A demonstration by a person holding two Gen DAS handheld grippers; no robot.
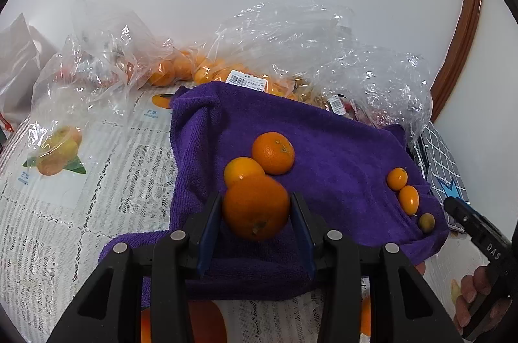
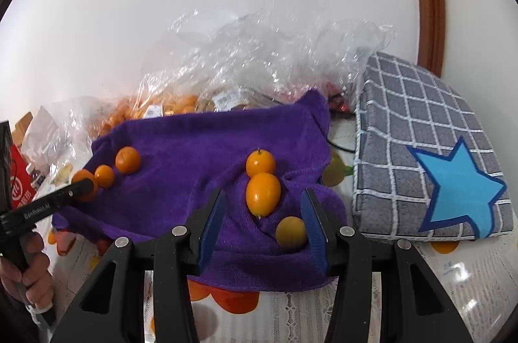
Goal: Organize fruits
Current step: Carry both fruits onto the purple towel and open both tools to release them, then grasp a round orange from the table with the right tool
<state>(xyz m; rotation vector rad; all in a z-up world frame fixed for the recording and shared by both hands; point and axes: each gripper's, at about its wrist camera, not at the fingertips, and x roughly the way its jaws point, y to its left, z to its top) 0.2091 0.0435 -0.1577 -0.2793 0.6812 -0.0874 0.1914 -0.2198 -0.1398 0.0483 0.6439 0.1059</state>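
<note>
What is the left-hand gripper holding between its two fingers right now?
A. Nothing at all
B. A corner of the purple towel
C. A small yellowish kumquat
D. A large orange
D: in the left wrist view, the left gripper has its blue-padded fingers pressed against both sides of a large orange, over the purple towel; the three small kumquats lie apart, toward the towel's right edge.
</note>
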